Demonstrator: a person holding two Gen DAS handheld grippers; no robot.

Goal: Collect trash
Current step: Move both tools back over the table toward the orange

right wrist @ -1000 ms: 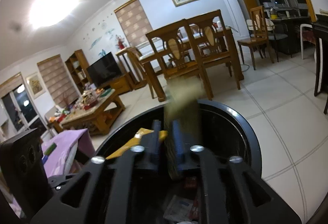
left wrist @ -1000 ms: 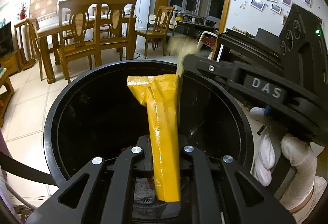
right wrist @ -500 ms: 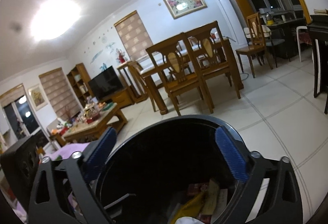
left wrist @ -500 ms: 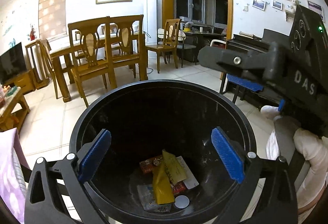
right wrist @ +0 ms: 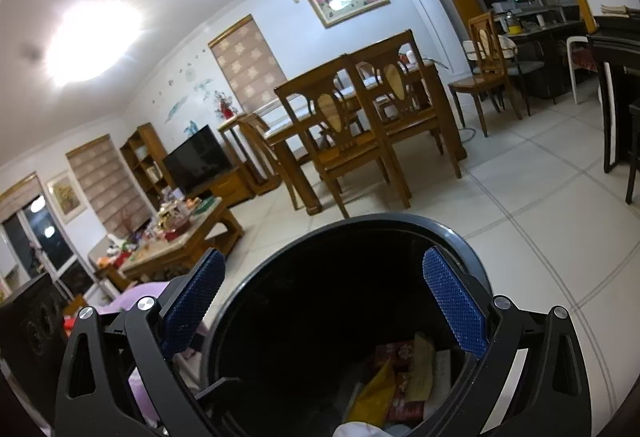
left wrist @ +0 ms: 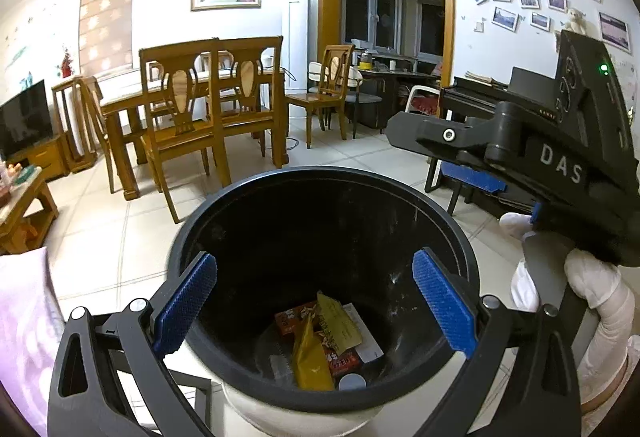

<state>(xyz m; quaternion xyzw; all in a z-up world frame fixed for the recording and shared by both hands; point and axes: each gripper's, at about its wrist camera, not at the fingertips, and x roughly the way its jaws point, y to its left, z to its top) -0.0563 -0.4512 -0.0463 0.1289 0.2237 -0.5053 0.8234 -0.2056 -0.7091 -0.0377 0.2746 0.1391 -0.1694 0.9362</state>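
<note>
We hold both grippers, left and right, fingers released, above the black bin on pale floor tiles near the dining chairs.

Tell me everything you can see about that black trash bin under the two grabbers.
The trash bin is round and stands upright on the tiled floor, with a thick black rim, dark glossy inner walls and a pale lower body that looks like plastic. It has no lid on. At its bottom lie a yellow wrapper, a red snack packet, white paper and a small white round cap. The left gripper and right gripper hover above it, jaws apart, touching nothing.
</note>
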